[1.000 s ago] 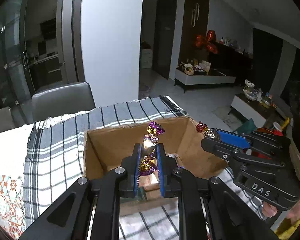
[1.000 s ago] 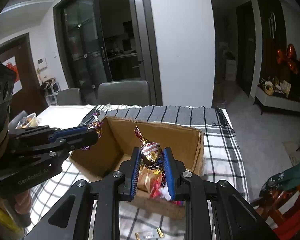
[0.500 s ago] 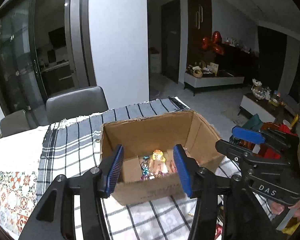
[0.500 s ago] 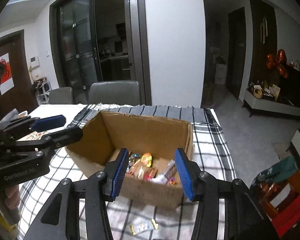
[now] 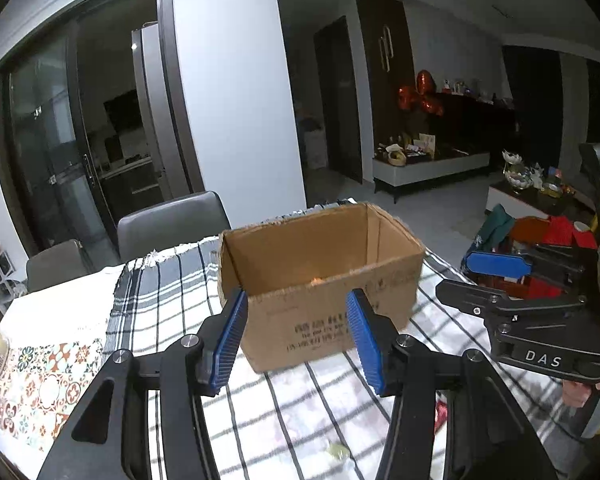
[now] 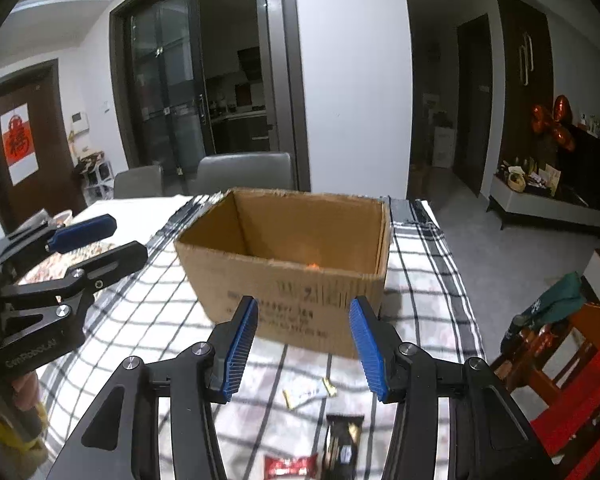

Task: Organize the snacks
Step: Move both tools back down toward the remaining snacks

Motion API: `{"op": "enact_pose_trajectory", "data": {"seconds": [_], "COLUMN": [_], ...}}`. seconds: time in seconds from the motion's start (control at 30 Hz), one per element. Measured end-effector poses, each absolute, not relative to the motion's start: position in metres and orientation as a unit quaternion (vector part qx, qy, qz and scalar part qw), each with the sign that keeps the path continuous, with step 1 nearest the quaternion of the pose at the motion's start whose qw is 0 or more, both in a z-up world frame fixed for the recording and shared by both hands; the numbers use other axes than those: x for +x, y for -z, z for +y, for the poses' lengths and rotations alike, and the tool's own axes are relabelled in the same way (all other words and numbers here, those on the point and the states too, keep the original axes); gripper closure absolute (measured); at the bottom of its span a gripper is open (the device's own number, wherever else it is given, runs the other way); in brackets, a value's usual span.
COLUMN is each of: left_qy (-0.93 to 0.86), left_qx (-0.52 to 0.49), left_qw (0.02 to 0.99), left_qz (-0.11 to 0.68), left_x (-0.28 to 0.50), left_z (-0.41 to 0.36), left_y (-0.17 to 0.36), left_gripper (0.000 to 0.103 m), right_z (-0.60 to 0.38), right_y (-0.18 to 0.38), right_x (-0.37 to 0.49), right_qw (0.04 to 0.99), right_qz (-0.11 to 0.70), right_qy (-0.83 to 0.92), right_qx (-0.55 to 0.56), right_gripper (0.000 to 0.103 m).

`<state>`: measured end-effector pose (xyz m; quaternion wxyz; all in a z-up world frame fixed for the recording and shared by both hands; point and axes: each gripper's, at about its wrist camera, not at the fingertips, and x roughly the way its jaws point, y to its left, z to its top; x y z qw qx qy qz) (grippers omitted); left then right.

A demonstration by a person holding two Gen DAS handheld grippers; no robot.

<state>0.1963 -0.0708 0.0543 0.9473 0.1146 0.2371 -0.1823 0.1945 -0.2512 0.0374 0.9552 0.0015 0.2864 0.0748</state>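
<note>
The open brown cardboard box (image 5: 320, 276) sits on the black-and-white checked tablecloth (image 5: 164, 304), just past both grippers. The left gripper (image 5: 296, 340) has its blue pads apart with nothing between them. The right gripper (image 6: 304, 344) is partly open and empty too. Near the right gripper, loose snacks lie on the cloth: a small white-and-gold wrapped candy (image 6: 310, 392), a dark snack bar (image 6: 344, 438) and a red packet (image 6: 290, 466).
</note>
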Motion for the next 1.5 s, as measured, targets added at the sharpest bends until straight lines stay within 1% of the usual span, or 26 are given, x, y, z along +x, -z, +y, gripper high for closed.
{"op": "enact_pose_trajectory", "data": {"seconds": [0.23,0.57,0.77,1.1,1.17,1.27,1.37,1.43,1.5], "left_qy": [0.185,0.188,0.187,0.185,0.183,0.175,0.174,0.175,0.179], "left_qx": [0.102,0.082,0.081,0.061,0.059,0.06,0.054,0.048,0.039], "left_qw": [0.943,0.925,0.917,0.912,0.91,0.91,0.906,0.902,0.897], "left_qz": [0.256,0.32,0.344,0.361,0.367,0.371,0.382,0.391,0.402], "left_x": [0.173,0.156,0.15,0.151,0.152,0.156,0.162,0.165,0.168], "left_z": [-0.064,-0.058,-0.057,-0.059,-0.059,-0.061,-0.062,-0.063,-0.063], "left_y": [-0.035,0.013,0.038,0.066,0.07,0.075,0.082,0.087,0.093], "left_gripper": [0.052,0.052,0.052,0.053,0.054,0.059,0.06,0.065,0.067], "right_z": [-0.246,-0.238,-0.239,-0.24,-0.24,-0.24,-0.24,-0.24,-0.24], "right_y": [-0.021,0.018,0.039,0.067,0.072,0.078,0.083,0.085,0.087], "right_x": [0.17,0.151,0.144,0.134,0.135,0.137,0.14,0.141,0.141], "right_qw": [0.952,0.942,0.937,0.937,0.935,0.933,0.932,0.93,0.93], "right_qz": [0.295,0.326,0.342,0.344,0.35,0.354,0.358,0.361,0.362], "right_qy": [-0.08,-0.081,-0.071,-0.061,-0.066,-0.064,-0.061,-0.062,-0.064], "right_qx": [0.004,-0.01,-0.015,-0.008,-0.004,-0.007,-0.01,-0.012,-0.011], "right_gripper": [0.054,0.054,0.054,0.054,0.054,0.054,0.054,0.054,0.054]}}
